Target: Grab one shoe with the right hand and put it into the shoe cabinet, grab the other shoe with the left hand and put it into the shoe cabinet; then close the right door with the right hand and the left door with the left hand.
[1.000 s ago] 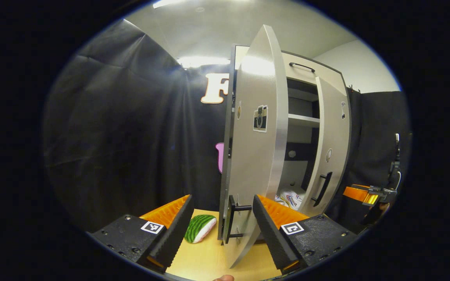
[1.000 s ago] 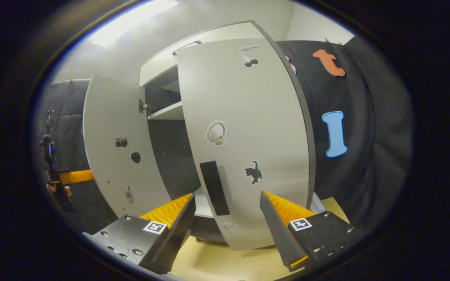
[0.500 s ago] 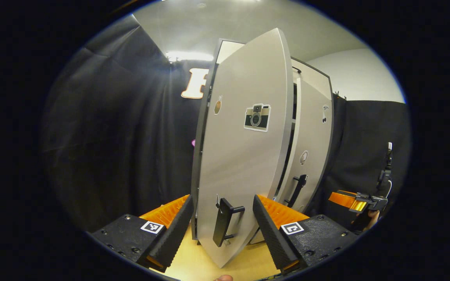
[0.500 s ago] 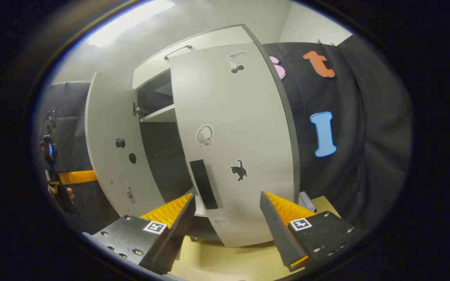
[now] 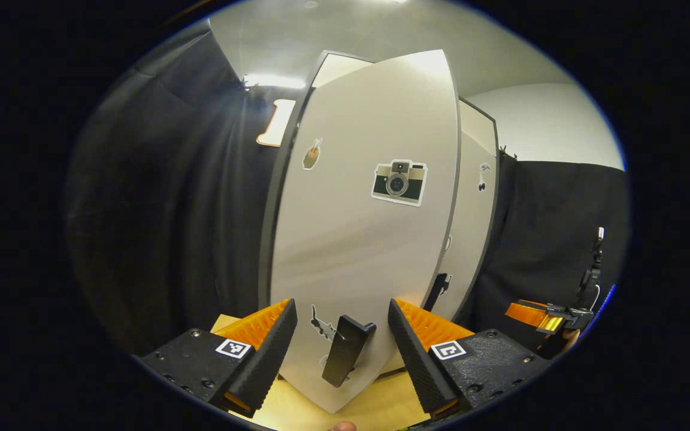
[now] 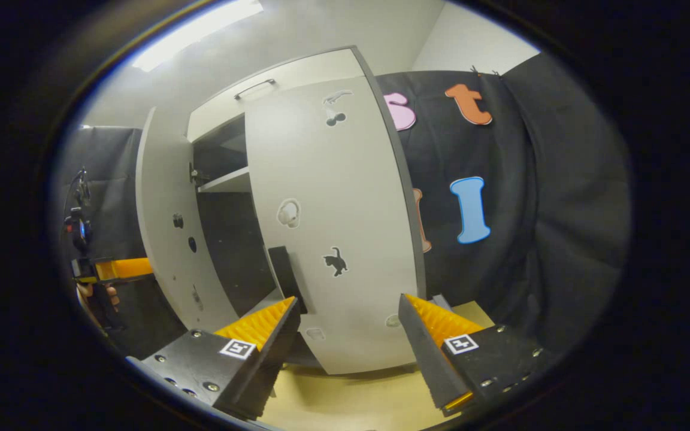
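We face the shoe cabinet with our two grippers raised before its doors; the left door stands straight ahead of our left gripper, swung most of the way toward the cabinet front, its dark handle sitting between our spread fingers without either one pressing on it; a camera sticker marks the panel above; the jaws gape wide and hold nothing; beyond the door's right edge we see the right door, and off to our far right the other gripper in a hand. In the right gripper view, the right door fills the space directly ahead of our right gripper, nearly shut, a cat sticker above the gap between the fingers; its jaws are likewise wide apart and empty; left of it a dark opening with a shelf separates it from the left door; the shoes are out of sight; a pale wooden tabletop lies beneath our fingers.
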Motion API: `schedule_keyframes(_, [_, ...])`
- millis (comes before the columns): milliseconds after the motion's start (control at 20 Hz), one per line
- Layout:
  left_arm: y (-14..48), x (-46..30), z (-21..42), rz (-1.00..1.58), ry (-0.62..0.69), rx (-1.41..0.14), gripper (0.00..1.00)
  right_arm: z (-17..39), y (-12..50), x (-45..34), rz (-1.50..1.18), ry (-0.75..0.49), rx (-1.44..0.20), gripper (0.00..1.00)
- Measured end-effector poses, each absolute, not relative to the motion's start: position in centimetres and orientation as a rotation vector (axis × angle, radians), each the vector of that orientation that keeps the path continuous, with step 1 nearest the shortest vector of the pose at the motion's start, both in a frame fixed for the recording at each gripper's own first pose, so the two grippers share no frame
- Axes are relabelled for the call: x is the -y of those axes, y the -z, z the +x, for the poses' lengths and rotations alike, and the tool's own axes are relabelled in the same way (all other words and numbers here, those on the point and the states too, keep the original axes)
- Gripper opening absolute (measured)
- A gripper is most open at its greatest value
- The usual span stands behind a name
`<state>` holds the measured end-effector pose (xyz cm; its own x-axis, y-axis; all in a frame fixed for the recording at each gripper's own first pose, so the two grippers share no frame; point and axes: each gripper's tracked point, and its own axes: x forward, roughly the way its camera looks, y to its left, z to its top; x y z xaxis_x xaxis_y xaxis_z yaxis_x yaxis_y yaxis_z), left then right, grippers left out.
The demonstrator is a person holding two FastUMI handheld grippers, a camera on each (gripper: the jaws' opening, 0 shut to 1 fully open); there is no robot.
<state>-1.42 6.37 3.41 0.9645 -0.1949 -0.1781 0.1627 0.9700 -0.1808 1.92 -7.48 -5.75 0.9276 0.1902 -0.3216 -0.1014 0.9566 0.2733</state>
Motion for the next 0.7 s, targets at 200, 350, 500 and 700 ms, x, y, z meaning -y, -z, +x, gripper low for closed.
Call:
schedule_keyframes(200, [-3.5,-3.9,0.2,-0.191,0.240,-0.196,0.94,1.7,5.5,8.8,0.254,-0.122,-0.346,0.98])
schedule_keyframes(350, [-3.0,-3.1,1.5,-0.182,0.244,-0.197,0.94,1.6,5.3,9.7,0.255,-0.104,-0.342,0.98])
schedule_keyframes(500, [-2.6,-2.5,2.2,-0.190,0.256,-0.202,0.93,1.4,5.4,10.1,0.257,-0.093,-0.340,0.98])
schedule_keyframes(700, [-2.5,-2.0,3.0,-0.173,0.250,-0.200,0.94,1.6,5.2,10.4,0.253,-0.094,-0.337,0.98])
